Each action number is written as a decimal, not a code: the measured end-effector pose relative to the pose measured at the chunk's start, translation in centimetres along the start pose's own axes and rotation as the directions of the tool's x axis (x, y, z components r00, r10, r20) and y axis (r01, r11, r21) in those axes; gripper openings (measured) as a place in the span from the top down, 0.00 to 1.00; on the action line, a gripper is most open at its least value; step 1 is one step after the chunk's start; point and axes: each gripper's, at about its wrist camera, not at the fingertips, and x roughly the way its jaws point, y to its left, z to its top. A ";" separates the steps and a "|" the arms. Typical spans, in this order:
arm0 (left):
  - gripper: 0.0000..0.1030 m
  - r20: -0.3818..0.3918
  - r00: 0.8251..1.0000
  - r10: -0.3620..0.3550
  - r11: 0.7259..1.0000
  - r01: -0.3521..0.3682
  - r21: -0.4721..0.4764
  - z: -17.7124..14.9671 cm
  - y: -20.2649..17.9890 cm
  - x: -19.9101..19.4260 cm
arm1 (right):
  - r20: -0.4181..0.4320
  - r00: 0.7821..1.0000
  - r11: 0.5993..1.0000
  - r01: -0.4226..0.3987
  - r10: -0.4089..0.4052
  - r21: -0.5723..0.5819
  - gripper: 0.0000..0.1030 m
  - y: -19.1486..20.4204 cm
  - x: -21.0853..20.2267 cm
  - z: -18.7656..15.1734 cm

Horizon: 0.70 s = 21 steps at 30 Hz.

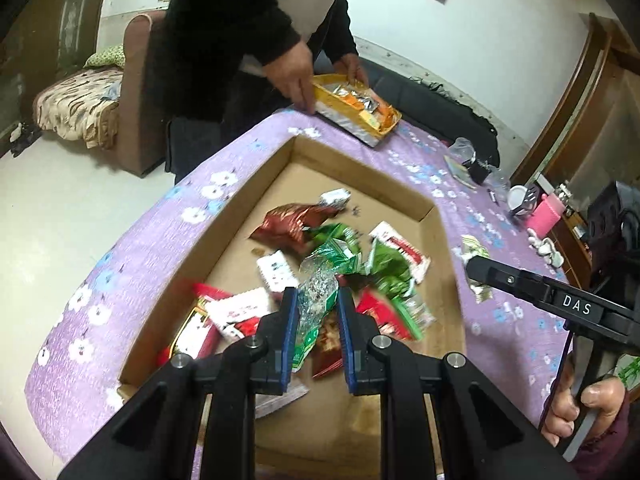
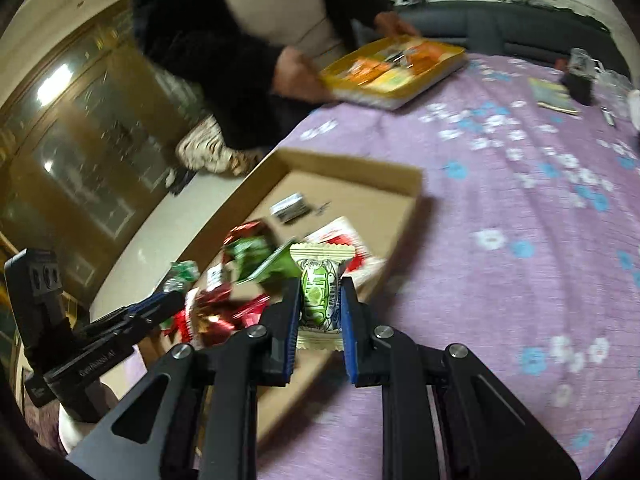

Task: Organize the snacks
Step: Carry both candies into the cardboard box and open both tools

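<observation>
A shallow cardboard tray (image 1: 248, 200) lies on the purple flowered tablecloth and holds a heap of snack packets (image 1: 352, 256), red, green and white. My left gripper (image 1: 318, 300) is shut on a clear and green packet (image 1: 316, 300) above the tray's near part. My right gripper (image 2: 320, 300) is shut on a cream packet with a green label (image 2: 320, 296), held over the tray's right edge (image 2: 416, 184). The right gripper also shows at the right of the left wrist view (image 1: 476, 270), with its packet (image 1: 474, 246).
A person in a black jacket (image 1: 224, 32) stands at the table's far side, both hands on a yellow tray of orange and silver packets (image 1: 356, 108). Small cups, a pink item and clutter (image 1: 536, 204) sit at the far right. A sofa (image 1: 432, 100) runs behind the table.
</observation>
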 end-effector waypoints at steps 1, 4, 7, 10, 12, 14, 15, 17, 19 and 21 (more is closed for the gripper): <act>0.83 -0.001 1.000 0.013 1.000 -0.013 0.012 -0.2 -0.1 0.2 | -0.012 1.000 1.000 0.007 -0.007 -0.012 0.79 0.6 0.7 -0.1; 0.82 -0.002 1.000 0.031 0.999 -0.031 0.044 -0.6 -0.6 0.6 | -0.039 0.998 0.998 0.050 -0.052 -0.038 0.79 1.5 2.7 -0.1; 0.81 0.005 1.000 0.029 0.998 -0.029 0.056 -0.9 -0.9 0.6 | -0.048 0.994 0.995 0.092 -0.094 -0.049 0.79 1.6 4.0 0.2; 0.69 0.007 1.000 0.005 0.999 -0.006 0.045 -1.1 -0.9 0.4 | -0.054 0.990 0.990 0.131 -0.134 -0.058 0.79 1.7 4.7 0.8; 0.56 0.019 1.000 0.001 0.999 -0.002 0.038 -1.1 -0.9 0.1 | -0.048 0.989 0.989 0.137 -0.139 -0.048 0.78 1.5 4.8 1.1; 0.52 0.034 0.999 0.001 0.999 -0.003 0.038 -1.0 -1.1 -0.3 | -0.034 0.989 0.989 0.140 -0.142 -0.053 0.76 1.7 4.4 1.2; 0.51 0.043 0.999 0.006 0.999 -0.008 0.042 -0.9 -1.2 -0.5 | -0.024 0.989 0.988 0.146 -0.147 -0.058 0.74 1.9 4.1 1.2; 0.46 0.064 0.997 0.035 0.998 -0.038 0.053 -0.7 -1.6 -1.0 | 0.004 0.987 0.985 0.160 -0.160 -0.070 0.64 2.1 3.1 1.1; 0.45 0.088 0.993 0.083 0.995 -0.088 0.047 -0.3 -2.2 -1.3 | 0.030 0.986 0.983 0.167 -0.165 -0.075 0.55 2.3 2.1 0.9; 0.37 0.147 0.977 0.154 0.984 -0.165 0.067 0.1 -3.0 -1.8 | 0.055 0.983 0.980 0.180 -0.176 -0.079 0.54 2.5 0.8 0.5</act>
